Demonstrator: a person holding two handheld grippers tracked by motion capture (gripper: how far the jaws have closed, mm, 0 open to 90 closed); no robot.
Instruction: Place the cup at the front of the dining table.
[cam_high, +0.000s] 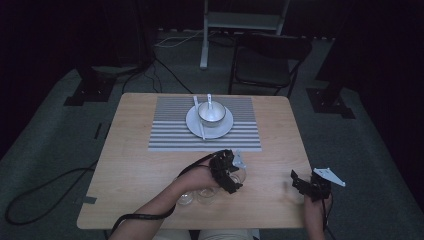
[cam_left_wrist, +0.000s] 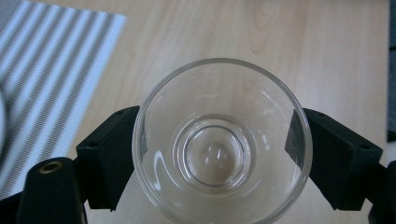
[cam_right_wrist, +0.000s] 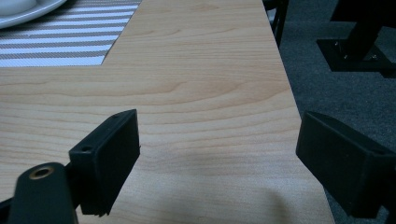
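The left gripper has its jaws closed against opposite sides of a clear drinking glass, which sits upright between them, mouth toward the camera. The right gripper has its jaws spread wide with nothing between them; it rests near the right edge of the surface.

In the high view, the held glass is at the near middle of the surface, just this side of the striped placemat. Two more clear glasses stand side by side, near and left of it, close under the left forearm.

To do the step well, keep the glass upright and the grip even, since smooth glass may slip. Lift clear of the two standing glasses before moving across.

Count: three glasses, one placemat, one white plate on the mat, one bowl on the plate, and one white spoon in the bowl.
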